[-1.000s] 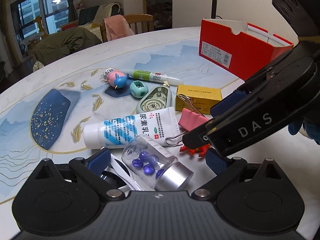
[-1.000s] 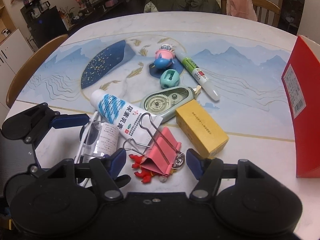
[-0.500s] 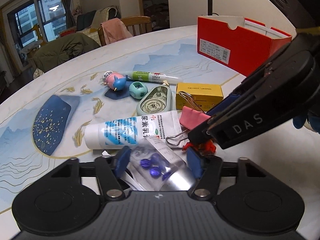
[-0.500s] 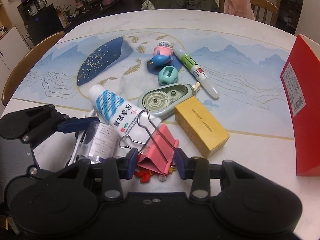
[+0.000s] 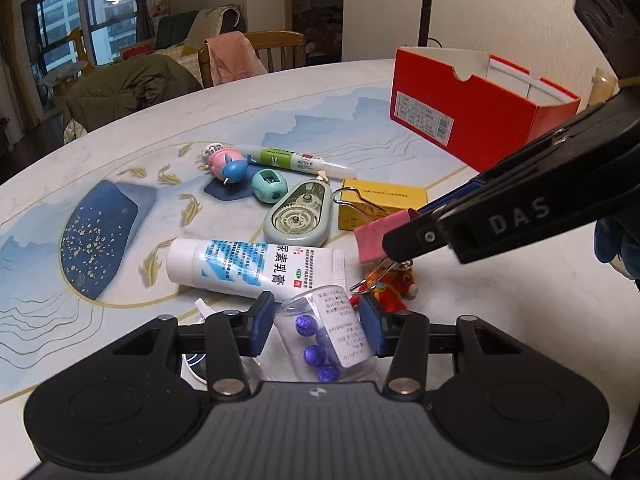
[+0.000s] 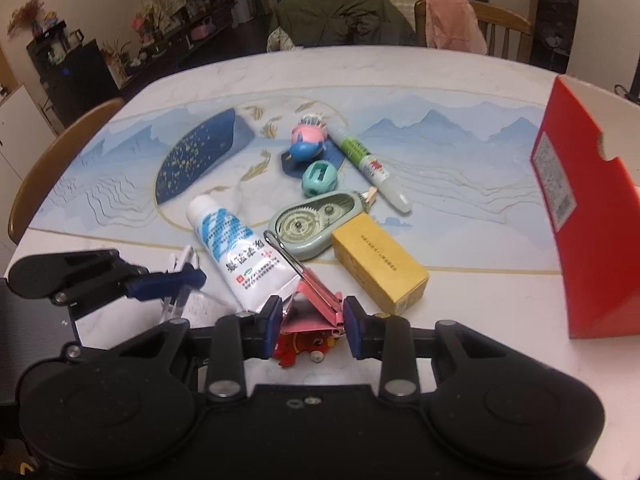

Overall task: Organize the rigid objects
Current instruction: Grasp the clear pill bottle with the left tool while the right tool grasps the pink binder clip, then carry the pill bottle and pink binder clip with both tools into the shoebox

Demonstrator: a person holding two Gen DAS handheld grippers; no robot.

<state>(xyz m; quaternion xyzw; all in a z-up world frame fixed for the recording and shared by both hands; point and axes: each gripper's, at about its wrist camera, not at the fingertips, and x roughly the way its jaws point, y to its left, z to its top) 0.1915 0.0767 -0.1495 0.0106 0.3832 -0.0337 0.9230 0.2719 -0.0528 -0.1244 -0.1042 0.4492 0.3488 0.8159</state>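
My left gripper is shut on a clear bottle holding blue beads, lifted off the table. My right gripper is shut on a pink binder clip, also seen in the left wrist view, raised above a red toy crab. The crab lies on the table. A white ointment tube, a green correction tape and a yellow box lie just beyond.
A red open box stands at the right, also in the right wrist view. A pink-blue toy, a teal sharpener and a glue pen lie farther back. White plastic pieces lie near the left gripper.
Both grippers closed from open: the left on the bead bottle, the right on the pink binder clip. Both objects have been lifted slightly off the table.
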